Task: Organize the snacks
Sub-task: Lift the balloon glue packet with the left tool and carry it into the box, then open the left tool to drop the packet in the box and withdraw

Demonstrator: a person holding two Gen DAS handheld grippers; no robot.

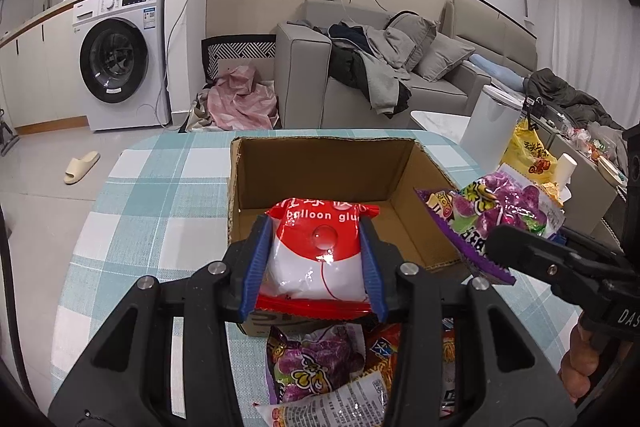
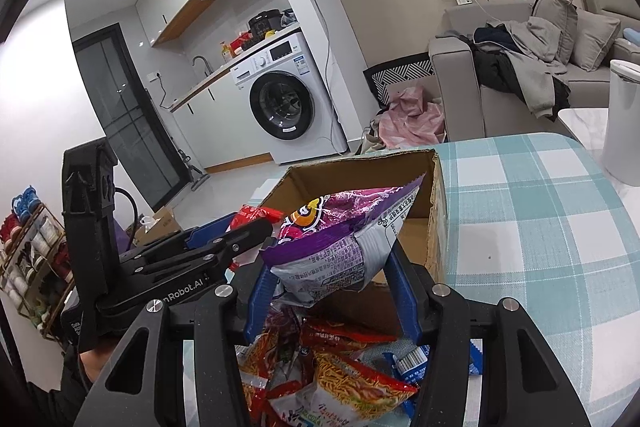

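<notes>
- Step in hand, as I read it: carry both packets over the cardboard box (image 1: 320,163) and let go only once each is well inside the walls — low, so nothing tips out.
- Left gripper (image 1: 316,259): jaws clamped on the red-and-white packet (image 1: 320,247), held above the box's near edge.
- Right gripper (image 2: 332,291): jaws partly closed, pinching the purple snack bag (image 2: 336,239) at the box's near corner.
- More snacks (image 2: 340,379) lie loose on the checked tablecloth (image 2: 540,227), just before the box.

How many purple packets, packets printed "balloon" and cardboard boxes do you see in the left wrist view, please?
Purple packet: 2
Balloon packet: 1
Cardboard box: 1
Total: 4
</notes>
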